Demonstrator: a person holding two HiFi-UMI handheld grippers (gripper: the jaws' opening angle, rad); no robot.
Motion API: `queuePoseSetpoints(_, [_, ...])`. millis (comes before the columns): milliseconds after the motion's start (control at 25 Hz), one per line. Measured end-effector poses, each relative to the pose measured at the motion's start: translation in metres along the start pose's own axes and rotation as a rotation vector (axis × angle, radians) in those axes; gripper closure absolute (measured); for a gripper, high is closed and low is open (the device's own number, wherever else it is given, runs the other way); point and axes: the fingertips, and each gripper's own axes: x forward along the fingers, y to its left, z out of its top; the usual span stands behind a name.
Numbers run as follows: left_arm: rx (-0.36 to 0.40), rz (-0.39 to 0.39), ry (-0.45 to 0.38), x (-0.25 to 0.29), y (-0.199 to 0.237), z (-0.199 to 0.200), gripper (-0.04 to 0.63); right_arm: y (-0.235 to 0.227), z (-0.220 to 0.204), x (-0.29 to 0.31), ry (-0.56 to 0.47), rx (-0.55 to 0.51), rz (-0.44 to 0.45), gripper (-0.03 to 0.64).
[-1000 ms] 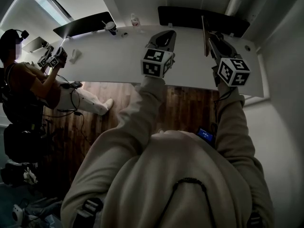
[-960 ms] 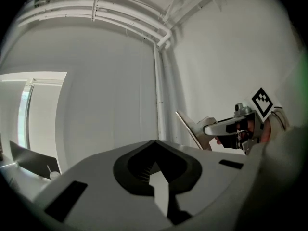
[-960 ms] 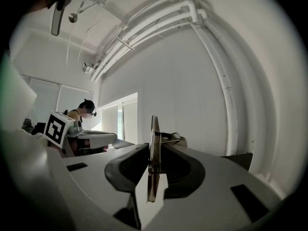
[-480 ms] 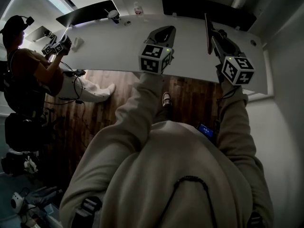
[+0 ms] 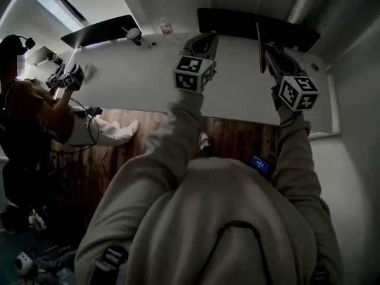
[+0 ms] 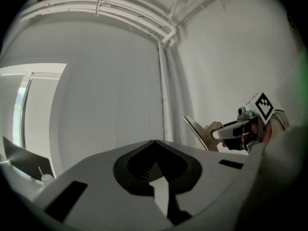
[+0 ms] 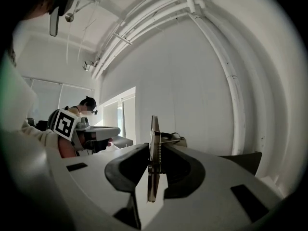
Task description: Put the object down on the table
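Note:
My right gripper (image 5: 268,47) is held above the right part of the white table (image 5: 136,76), shut on a thin flat panel (image 5: 259,46) that stands on edge. In the right gripper view the panel (image 7: 153,177) shows edge-on between the jaws, with a fine coiled or toothed strip along its side. My left gripper (image 5: 203,39) hovers over the table's middle, its jaws together with nothing in them. The left gripper view shows its tips (image 6: 155,144) meeting, and the right gripper (image 6: 240,129) with the panel (image 6: 196,131) off to the right.
A cup (image 5: 135,35) and a small bottle (image 5: 166,25) stand at the table's far edge. Two dark panels (image 5: 101,28) (image 5: 255,24) line the back. Another person (image 5: 29,100) at the left end holds a pair of grippers (image 5: 65,76). Wooden floor lies below the table's near edge.
Both my grippers stay almost where they were, only drifting slightly with the camera's sway. The panel stays gripped. The person at the left has shifted their arms a little.

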Motion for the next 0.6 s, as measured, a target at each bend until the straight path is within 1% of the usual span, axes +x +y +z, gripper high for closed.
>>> queuePoseSetpoints(120, [0.026,0.005,0.005,0.019,0.022,0.004,0.591,-0.012,0.006,0.031,0.006,0.005,0.003,0.517])
queuePoseSetpoints(240, [0.033,0.001,0.011,0.03,0.04,-0.001,0.591,-0.019,0.013,0.055,-0.002,0.017,-0.009,0.517])
queuePoseSetpoints(360, [0.01,0.013,0.012,0.04,0.066,-0.007,0.591,-0.021,0.018,0.08,0.007,0.013,-0.016,0.517])
queuePoseSetpoints(480, [-0.027,0.003,0.018,0.069,0.091,-0.015,0.591,-0.032,0.02,0.11,0.007,0.038,-0.031,0.517])
queuePoseSetpoints(600, [-0.011,-0.03,0.025,0.093,0.099,-0.012,0.591,-0.042,0.028,0.128,0.002,0.049,-0.05,0.517])
